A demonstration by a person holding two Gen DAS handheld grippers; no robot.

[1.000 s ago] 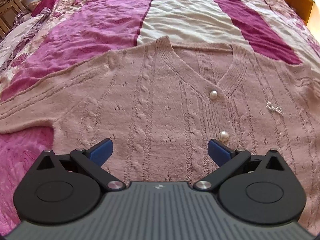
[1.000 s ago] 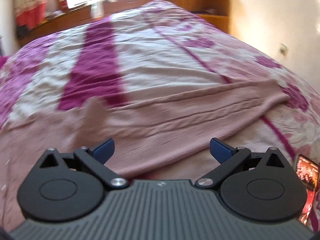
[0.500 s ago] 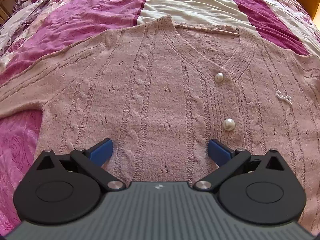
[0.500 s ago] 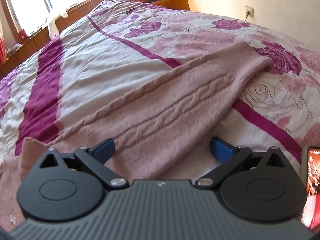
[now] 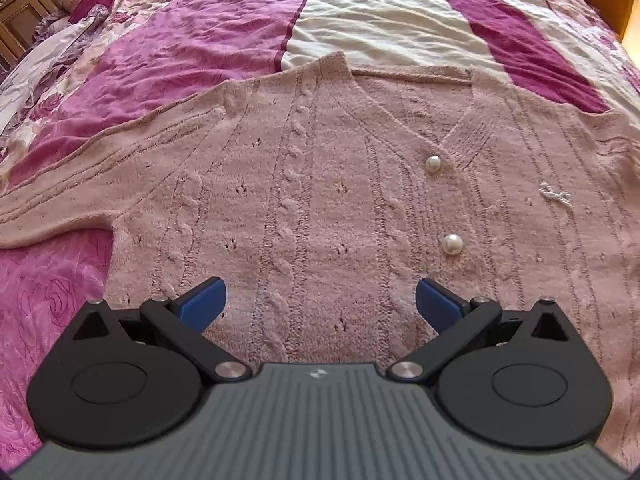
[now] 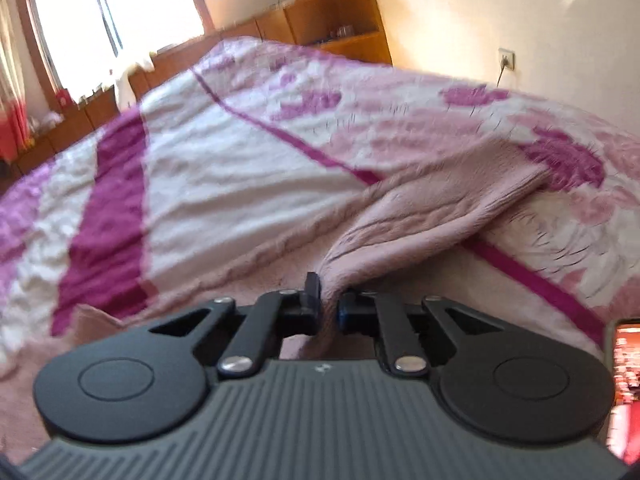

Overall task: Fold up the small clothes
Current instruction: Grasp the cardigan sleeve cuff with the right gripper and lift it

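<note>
Left wrist view: the pink cardigan [image 5: 320, 200] is laid flat, front up, across the middle of the bed [image 5: 380, 20], its neckline toward the far side. The left claw [image 5: 320, 300] is held spread above the lower body, nothing between its fingers. One sleeve [image 5: 80, 184] is stretched toward the bed's left edge; bare bedspread lies beyond the collar, so room is left there for a fold.

Right wrist view: the right claw [image 6: 329, 300] is pressed together on a bunch of the other sleeve [image 6: 420, 220]. A thin pinch of loose knit could slip, or the body could be dragged askew. A phone [image 6: 626, 392] lies near, by the bed's right edge, and could be caught.
</note>
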